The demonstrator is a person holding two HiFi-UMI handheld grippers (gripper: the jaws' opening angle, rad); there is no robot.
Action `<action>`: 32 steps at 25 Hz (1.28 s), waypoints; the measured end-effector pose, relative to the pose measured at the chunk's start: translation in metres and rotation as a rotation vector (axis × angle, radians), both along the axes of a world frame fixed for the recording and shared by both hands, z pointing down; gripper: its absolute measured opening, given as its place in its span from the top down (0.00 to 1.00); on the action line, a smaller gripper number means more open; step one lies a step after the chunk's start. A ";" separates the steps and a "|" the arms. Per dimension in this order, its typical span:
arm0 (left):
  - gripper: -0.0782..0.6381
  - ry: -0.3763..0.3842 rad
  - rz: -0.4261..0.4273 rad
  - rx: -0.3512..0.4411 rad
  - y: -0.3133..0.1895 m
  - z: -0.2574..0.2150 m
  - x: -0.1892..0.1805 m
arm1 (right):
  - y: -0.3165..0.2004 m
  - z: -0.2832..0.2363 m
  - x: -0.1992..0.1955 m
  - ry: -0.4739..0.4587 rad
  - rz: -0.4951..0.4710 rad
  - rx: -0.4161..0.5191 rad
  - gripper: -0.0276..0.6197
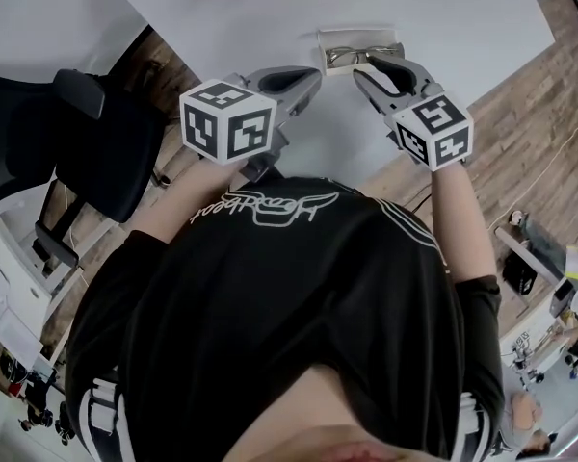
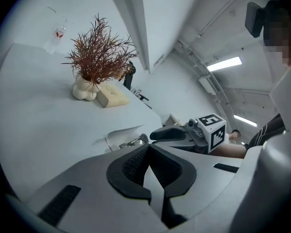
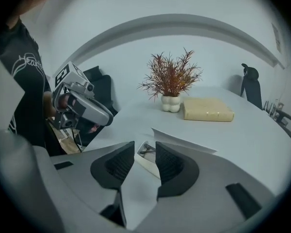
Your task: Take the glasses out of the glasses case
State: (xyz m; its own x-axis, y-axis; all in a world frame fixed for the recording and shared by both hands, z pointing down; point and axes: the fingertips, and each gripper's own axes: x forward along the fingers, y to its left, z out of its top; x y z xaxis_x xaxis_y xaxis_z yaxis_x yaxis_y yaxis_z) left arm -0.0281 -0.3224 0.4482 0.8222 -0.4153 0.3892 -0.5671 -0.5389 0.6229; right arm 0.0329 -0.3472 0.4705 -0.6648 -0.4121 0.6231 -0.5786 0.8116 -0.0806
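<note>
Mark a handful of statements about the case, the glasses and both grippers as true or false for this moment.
1. The glasses case lies open on the white table. True.
2. The glasses are already out, lying on the bare table. False: they lie inside the open case.
3. The right gripper has its jaws apart. True: the case and glasses show in the gap, and the pads press on nothing.
4. The left gripper grips the glasses. False: its jaws are together with nothing between them.
5. A tan box lies beside the plant's white vase. True.
</note>
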 end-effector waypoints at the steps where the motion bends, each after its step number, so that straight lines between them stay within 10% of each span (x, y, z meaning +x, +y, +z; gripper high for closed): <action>1: 0.88 0.001 0.003 -0.005 0.000 0.002 0.000 | -0.001 0.002 0.000 0.018 -0.010 0.004 0.78; 13: 0.88 0.000 -0.013 -0.038 -0.007 0.019 -0.005 | -0.029 0.046 0.009 0.544 -0.312 0.253 0.76; 32: 0.88 0.012 -0.072 -0.072 -0.019 0.030 -0.023 | -0.034 0.076 0.009 0.778 -0.540 0.336 0.86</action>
State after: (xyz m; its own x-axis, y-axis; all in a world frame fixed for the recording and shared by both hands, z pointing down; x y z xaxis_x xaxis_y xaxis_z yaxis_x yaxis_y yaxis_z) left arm -0.0509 -0.3410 0.4779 0.7961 -0.4450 0.4101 -0.5948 -0.4506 0.6657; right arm 0.0415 -0.3816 0.5465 -0.2718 -0.4104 0.8704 0.0794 0.8918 0.4453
